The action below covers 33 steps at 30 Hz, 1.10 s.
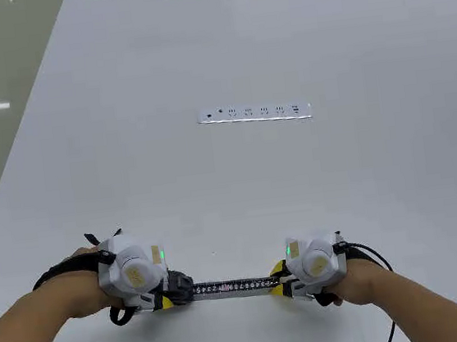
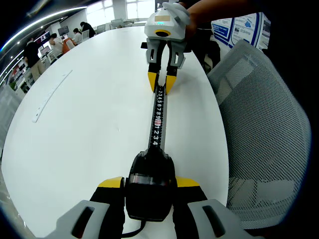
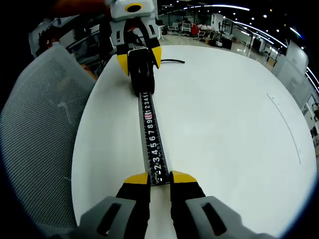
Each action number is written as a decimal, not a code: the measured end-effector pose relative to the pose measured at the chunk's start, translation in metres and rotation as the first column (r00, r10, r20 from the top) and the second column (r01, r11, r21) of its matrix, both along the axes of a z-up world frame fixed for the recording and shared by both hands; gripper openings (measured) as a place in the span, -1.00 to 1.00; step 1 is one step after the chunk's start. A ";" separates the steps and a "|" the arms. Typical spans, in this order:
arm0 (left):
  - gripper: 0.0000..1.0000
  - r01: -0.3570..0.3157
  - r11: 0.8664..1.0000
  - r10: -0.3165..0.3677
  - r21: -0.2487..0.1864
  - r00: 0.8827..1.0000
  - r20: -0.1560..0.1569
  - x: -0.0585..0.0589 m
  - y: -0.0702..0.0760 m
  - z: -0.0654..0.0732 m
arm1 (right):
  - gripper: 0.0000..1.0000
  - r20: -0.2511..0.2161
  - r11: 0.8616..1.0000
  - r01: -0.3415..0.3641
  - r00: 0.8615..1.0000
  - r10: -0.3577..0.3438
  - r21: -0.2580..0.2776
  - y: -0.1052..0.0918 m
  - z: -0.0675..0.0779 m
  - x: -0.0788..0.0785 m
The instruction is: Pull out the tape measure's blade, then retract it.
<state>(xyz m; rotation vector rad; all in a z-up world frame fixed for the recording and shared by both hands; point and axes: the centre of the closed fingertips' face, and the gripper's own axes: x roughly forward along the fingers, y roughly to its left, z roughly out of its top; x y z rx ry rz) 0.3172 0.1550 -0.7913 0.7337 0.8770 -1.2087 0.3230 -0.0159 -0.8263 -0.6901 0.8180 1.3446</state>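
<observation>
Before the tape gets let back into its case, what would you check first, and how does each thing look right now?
1. Left gripper clamped on the tape measure case: ok, the case sits between its jaws.
2. Right gripper holding the blade by its end: ok, the jaws are pinched on the tip.
3. Blade straight between the two grippers, no kink or twist: ok.
4. Blade's way back along the table free of other things: ok, the power strip lies far off.
5. Blade lock on the case released: cannot tell, the lock is not visible.
</observation>
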 end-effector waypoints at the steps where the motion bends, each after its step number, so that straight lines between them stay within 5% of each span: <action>1: -0.33 0.000 1.000 0.000 0.000 1.000 0.000 0.000 0.000 0.000 | -0.74 0.000 1.000 0.000 1.000 0.000 0.000 0.000 0.000 0.000; 33: -0.33 -0.006 1.000 0.006 -0.005 1.000 0.001 0.000 0.000 0.000 | -0.74 0.004 1.000 0.022 1.000 -0.022 -0.010 -0.022 0.001 0.002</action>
